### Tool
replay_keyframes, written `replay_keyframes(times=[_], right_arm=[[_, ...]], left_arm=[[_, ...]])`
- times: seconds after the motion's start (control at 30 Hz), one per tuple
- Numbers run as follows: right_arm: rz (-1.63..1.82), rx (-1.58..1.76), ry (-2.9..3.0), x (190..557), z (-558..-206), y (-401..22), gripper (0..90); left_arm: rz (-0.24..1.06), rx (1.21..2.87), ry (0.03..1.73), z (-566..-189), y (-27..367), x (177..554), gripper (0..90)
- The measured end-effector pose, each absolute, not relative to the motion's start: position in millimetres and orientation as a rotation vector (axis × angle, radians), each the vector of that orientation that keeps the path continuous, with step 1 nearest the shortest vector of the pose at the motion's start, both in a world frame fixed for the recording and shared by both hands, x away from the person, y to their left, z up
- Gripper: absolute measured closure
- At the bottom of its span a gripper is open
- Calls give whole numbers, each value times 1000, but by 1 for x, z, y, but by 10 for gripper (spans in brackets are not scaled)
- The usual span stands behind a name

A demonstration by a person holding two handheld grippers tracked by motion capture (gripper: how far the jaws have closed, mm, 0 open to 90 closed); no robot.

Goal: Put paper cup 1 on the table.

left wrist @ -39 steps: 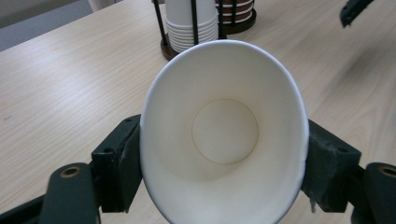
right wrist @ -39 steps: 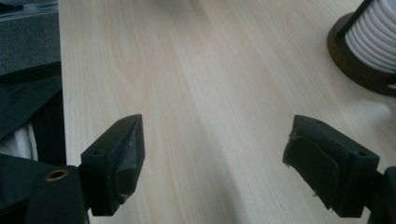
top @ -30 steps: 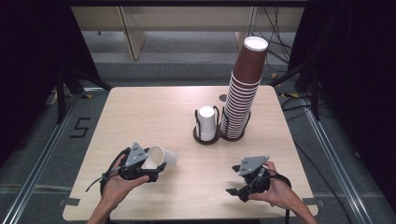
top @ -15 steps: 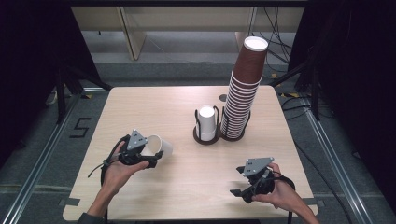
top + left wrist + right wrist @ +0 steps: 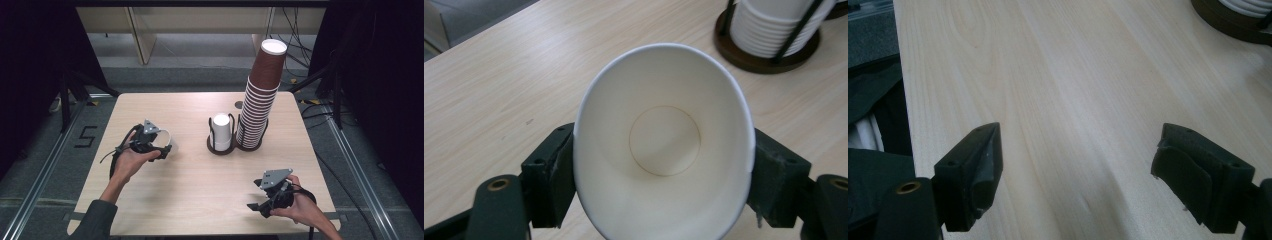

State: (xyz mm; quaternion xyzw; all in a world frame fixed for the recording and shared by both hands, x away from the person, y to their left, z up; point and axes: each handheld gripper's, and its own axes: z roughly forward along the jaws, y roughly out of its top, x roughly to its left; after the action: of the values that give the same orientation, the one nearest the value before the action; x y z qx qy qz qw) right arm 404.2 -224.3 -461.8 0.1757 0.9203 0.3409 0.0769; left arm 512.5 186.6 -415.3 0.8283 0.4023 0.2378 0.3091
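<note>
Cup (image 5: 664, 145) sits squeezed between our left gripper's (image 5: 161, 148) jaws, mouth oval, off the table (image 5: 200, 190). We judge it light, thin and easily crushed, so we'd grip its wall gently. Ahead stand two holders, one short white stack (image 5: 221, 131) and one tall brown stack (image 5: 262, 95). Our right gripper (image 5: 1083, 175) hangs apart, empty.

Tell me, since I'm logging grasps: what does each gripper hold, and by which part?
The left gripper clamps a white paper cup across its side walls, squeezing it oval. The right gripper is open, holding nothing.
</note>
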Motion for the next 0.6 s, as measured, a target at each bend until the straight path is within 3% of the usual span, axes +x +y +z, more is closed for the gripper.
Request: replay_keyframes(times=[0.6], right_arm=[[1029, 530, 2776, 404, -464, -225, 202]], left_arm=[[640, 2274, 1250, -419, 184, 565, 244]])
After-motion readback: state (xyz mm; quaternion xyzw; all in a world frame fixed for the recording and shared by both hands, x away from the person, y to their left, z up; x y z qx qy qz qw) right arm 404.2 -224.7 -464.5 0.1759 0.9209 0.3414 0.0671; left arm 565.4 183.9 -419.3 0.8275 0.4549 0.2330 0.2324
